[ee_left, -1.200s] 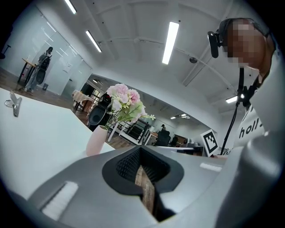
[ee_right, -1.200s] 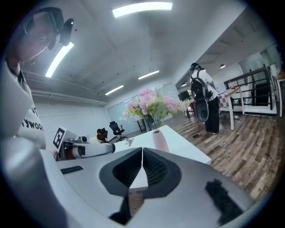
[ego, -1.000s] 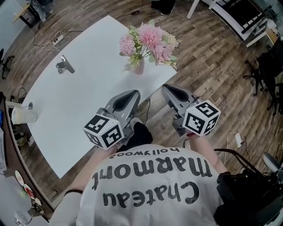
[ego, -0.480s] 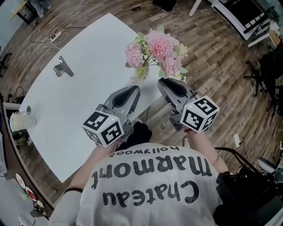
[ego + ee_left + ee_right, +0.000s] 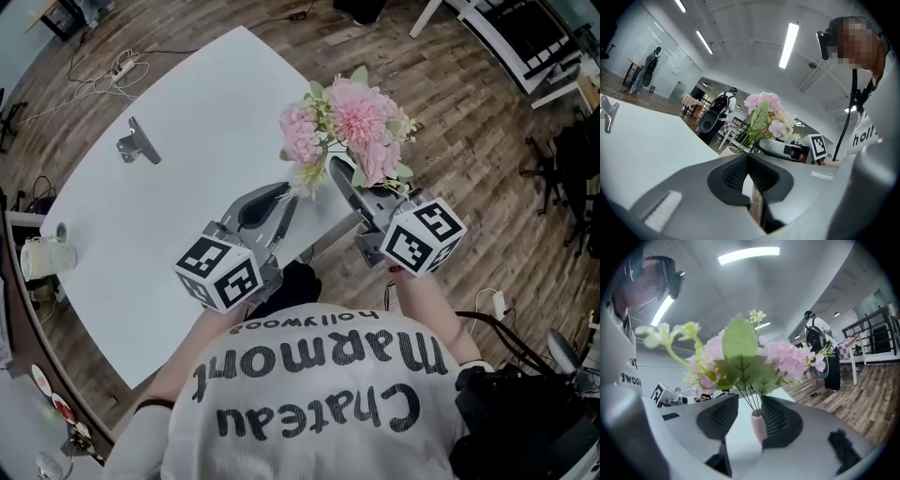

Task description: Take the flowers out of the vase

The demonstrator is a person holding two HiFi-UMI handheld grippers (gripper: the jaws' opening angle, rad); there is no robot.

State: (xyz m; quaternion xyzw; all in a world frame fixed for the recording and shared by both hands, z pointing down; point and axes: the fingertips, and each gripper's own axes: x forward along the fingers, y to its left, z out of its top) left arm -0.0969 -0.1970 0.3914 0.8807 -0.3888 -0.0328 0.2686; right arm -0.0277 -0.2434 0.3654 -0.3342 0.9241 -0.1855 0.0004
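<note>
Pink vase (image 5: 758, 426) holds pink flowers (image 5: 740, 357) | we see right gripper (image 5: 749, 405), jaws just opened, straddling vase | left gripper (image 5: 748, 160) near vase, jaws together.

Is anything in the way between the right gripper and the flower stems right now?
Nothing visible is in the way. The right gripper has just been opening; its fingers stand apart, and the stems of the flowers and the neck of the pink vase are already between them, not yet clamped.

An open-plan office: big white table (image 5: 169, 234), wood-plank floor (image 5: 469, 141), long ceiling strip lights (image 5: 789, 40).
</note>
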